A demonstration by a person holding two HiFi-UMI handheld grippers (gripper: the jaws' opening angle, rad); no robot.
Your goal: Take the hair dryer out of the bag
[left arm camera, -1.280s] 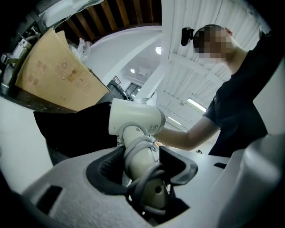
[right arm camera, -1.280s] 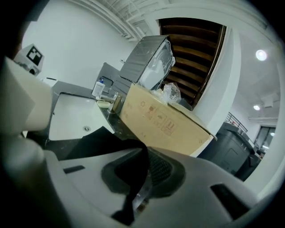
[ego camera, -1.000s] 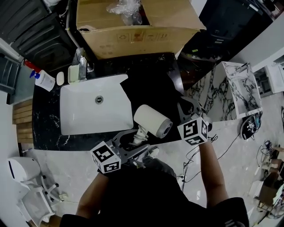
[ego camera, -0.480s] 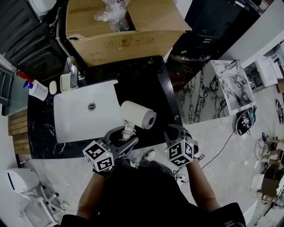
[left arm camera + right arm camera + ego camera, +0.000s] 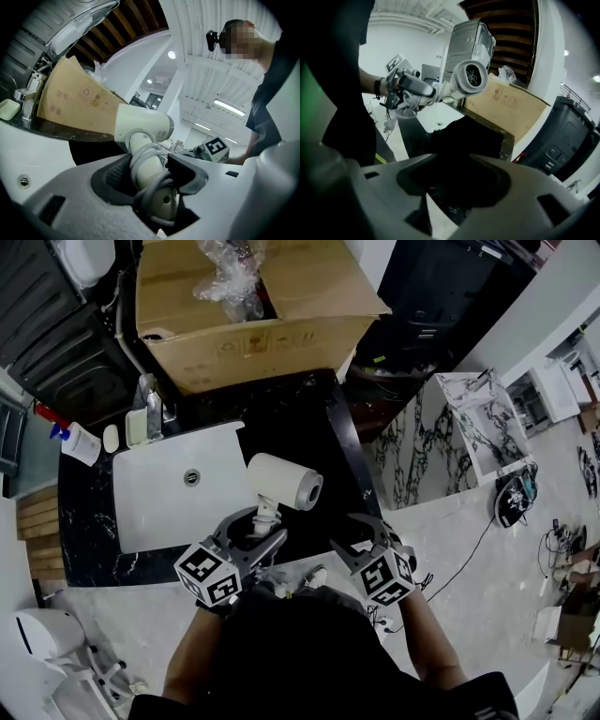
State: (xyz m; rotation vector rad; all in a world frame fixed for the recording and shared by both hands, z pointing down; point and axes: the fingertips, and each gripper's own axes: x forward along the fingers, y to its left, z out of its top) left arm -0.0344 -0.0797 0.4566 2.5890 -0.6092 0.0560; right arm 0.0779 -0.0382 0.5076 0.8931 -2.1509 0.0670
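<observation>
The white hair dryer is out in the open above the counter's front edge, barrel pointing right. My left gripper is shut on its handle, with the grey cord wound round the handle. The black bag lies slack on the dark counter behind the dryer. My right gripper hangs to the right of the dryer, near the counter's front corner. Its jaws are opening and stand wide apart, and nothing is pressed between them. In the right gripper view the bag shows only beyond the gap, and the dryer is up and to the left.
A white sink with a tap fills the counter's left part. A soap bottle stands at its far left. An open cardboard box takes up the counter's back. A dark appliance stands to the right, and marbled floor lies below.
My right gripper has drawn back from the bag toward the counter's front edge, and its jaws have gone from shut to wide apart. The left gripper has kept its hold on the dryer.
</observation>
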